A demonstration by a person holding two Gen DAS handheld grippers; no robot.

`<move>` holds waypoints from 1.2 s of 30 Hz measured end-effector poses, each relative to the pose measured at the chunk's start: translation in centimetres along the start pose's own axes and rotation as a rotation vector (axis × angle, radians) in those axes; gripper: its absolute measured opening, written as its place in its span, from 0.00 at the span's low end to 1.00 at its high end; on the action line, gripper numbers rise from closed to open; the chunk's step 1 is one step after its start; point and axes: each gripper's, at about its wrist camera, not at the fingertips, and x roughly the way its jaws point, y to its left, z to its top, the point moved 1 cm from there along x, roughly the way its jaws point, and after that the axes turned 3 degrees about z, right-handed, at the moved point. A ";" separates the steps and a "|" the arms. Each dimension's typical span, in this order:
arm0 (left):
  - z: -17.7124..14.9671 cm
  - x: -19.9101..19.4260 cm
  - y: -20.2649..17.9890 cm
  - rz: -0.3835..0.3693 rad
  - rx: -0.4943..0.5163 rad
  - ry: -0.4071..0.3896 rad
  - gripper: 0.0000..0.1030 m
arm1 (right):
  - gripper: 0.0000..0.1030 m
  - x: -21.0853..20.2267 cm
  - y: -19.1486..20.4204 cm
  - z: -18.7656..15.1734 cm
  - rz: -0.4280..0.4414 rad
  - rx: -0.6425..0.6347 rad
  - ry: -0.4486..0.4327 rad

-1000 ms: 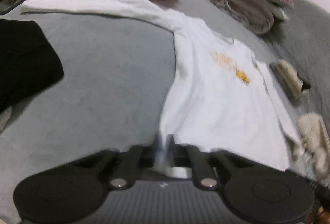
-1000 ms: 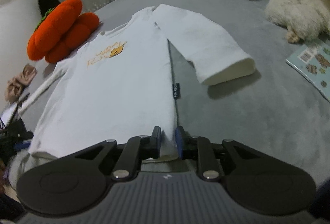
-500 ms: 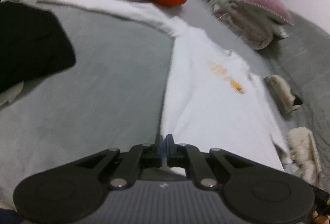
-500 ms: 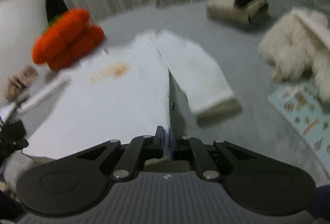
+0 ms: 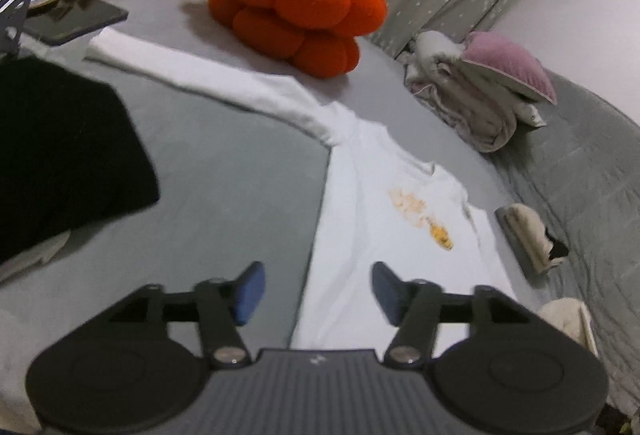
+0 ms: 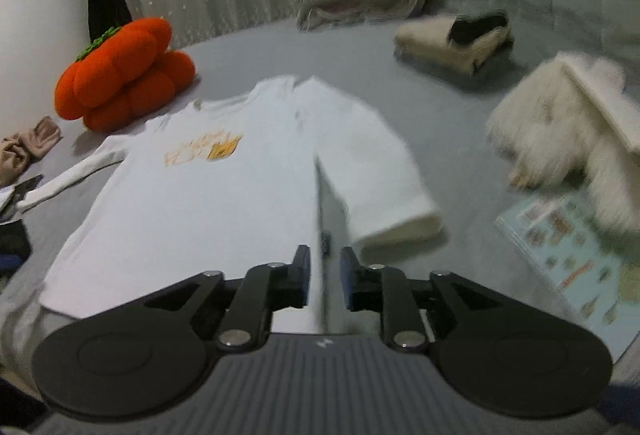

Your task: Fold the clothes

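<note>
Both tongs, left tongs (image 5: 318, 289) and right tongs (image 6: 324, 277), have let go, gaping over the flat-spread white shirt (image 6: 208, 187), seemingly smoothed for folding.

Left tool (image 5: 318, 289) spread wide, white shirt (image 5: 384, 235) hem between fingers

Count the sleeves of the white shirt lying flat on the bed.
2. One long sleeve stretches out toward the phone; the other sleeve lies beside the shirt body, near the right claw.

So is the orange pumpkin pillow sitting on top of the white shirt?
No, the pumpkin pillow sits on the grey bed beside the white shirt.
</note>
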 end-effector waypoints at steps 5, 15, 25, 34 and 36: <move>1.5 0.2 -1.9 -0.028 0.004 -0.039 0.78 | 0.47 0.9 0.2 1.0 -0.001 -0.136 0.005; 4.0 5.9 -4.7 -0.013 0.024 0.004 0.80 | 0.50 9.2 0.2 0.8 -0.231 -0.402 0.269; 4.5 9.1 -2.1 0.082 0.085 0.026 0.81 | 0.03 4.2 -0.7 3.9 -0.235 -0.350 -0.050; 4.7 9.8 -3.0 0.019 0.086 0.052 0.81 | 0.12 -0.4 -3.5 9.9 -0.195 -0.343 -0.194; 4.5 10.1 -3.3 0.023 0.090 0.061 0.81 | 0.27 1.0 -2.4 8.7 -0.114 -0.460 -0.085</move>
